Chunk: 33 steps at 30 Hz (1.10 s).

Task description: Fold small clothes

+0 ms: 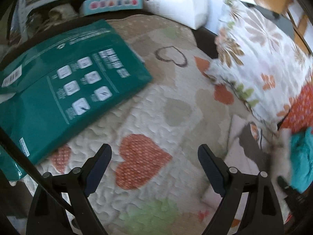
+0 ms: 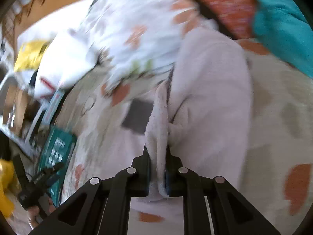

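My right gripper [image 2: 157,150] is shut on a fold of a pale pink fleecy garment [image 2: 211,98], lifting it off the heart-patterned quilt [image 2: 273,117]; the cloth hangs bunched ahead of the fingers, blurred. In the left wrist view the same pink garment [image 1: 240,156] shows at the lower right, partly hidden by a teal cloth [image 1: 301,156]. My left gripper [image 1: 154,148] stands open over a red heart on the quilt [image 1: 176,90], with nothing between its fingers. It also appears small at the lower left of the right wrist view, as the left gripper [image 2: 39,178] in a hand.
A green plastic package [image 1: 68,78] lies on the quilt's left side. A floral pillow [image 1: 264,58] and a red patterned cloth [image 1: 301,105] fill the right. A white bag [image 1: 176,0] and boxes [image 1: 111,4] stand behind the bed's far edge.
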### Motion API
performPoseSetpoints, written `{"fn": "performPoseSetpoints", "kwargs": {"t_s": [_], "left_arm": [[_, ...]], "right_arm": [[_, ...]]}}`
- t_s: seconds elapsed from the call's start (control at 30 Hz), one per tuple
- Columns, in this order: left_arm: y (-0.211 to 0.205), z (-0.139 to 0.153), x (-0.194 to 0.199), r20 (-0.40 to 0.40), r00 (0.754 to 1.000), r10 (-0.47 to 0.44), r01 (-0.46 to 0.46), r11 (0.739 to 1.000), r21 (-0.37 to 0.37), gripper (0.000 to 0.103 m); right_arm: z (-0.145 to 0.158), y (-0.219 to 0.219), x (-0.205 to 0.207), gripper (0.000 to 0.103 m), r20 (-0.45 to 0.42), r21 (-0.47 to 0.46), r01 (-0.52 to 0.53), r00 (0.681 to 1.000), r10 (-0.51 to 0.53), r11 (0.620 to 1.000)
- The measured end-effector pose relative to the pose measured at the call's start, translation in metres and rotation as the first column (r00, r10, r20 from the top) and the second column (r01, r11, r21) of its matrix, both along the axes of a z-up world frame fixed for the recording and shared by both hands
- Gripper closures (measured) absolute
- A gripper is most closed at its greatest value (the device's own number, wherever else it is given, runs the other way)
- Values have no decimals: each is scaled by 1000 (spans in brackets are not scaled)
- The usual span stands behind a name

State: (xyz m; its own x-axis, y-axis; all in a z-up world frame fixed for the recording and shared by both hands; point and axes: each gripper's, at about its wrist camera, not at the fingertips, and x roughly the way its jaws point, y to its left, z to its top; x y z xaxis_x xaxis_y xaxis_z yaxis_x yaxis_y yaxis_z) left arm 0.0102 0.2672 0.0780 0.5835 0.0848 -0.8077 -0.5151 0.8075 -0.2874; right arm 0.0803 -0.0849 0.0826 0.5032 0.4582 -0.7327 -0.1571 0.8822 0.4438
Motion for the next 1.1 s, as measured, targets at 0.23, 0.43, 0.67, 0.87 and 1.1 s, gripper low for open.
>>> {"fn": "performPoseSetpoints", "kwargs": {"t_s": [0.23,0.43,0.67,0.87,1.1], "left_arm": [[20,3,-3,21,999,41,-40,996,-74,14],[20,4,-1,24,999,28,-26,996,-79,14],[14,0,1,16,1000,10,-9,997,-82,14],[-22,-9,12,11,993,-118,119,988,-100,15],[-90,-23,30,26,947,-319,320,939,-124,28]], "right_arm": [[-26,83,5,91,-24,-90,-118,993,116,989],[-35,122,-1,87,-16,-227,-223,974,225,948],[-30,134,-33,45,-12,-192,-433,899,439,881],[4,73,-20,45,36,-158,-323,943,332,933],[16,63,39,45,-5,-204,-218,975,222,954]]}}
